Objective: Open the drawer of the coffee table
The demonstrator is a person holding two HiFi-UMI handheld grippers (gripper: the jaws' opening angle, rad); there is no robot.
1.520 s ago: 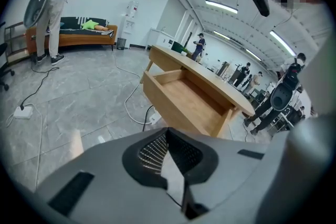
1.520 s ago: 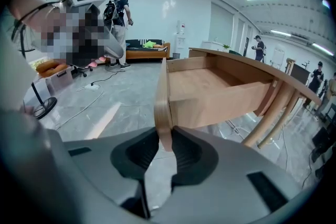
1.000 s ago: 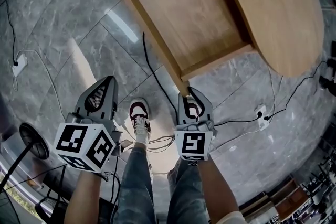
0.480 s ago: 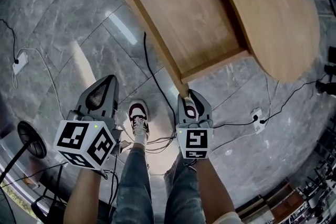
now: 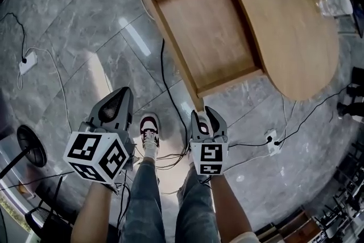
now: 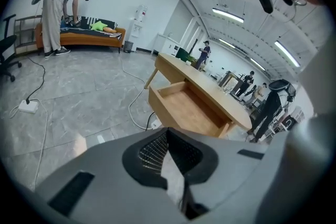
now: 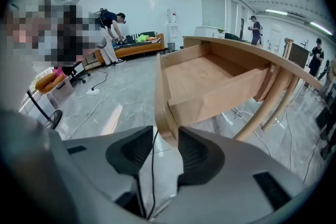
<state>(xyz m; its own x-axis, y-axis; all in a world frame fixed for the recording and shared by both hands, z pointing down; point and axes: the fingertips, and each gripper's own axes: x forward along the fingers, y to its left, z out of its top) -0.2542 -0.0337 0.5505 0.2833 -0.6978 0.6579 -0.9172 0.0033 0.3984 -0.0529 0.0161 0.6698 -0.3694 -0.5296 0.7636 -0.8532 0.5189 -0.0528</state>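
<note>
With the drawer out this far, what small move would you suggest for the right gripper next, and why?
Probably draw the right gripper straight back off the drawer. It already stands well out from the coffee table, and the fingers, which have just been opening, stand apart around its front corner.

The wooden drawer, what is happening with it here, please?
A person holding a gripper in each hand has the light wooden drawer of the oval wooden coffee table pulled far out; it is empty. The right gripper is at the near corner of the drawer's front board, which stands between its jaws; they have just been opening and do not clamp it. The left gripper hangs aside, jaws together, holding nothing.
</note>
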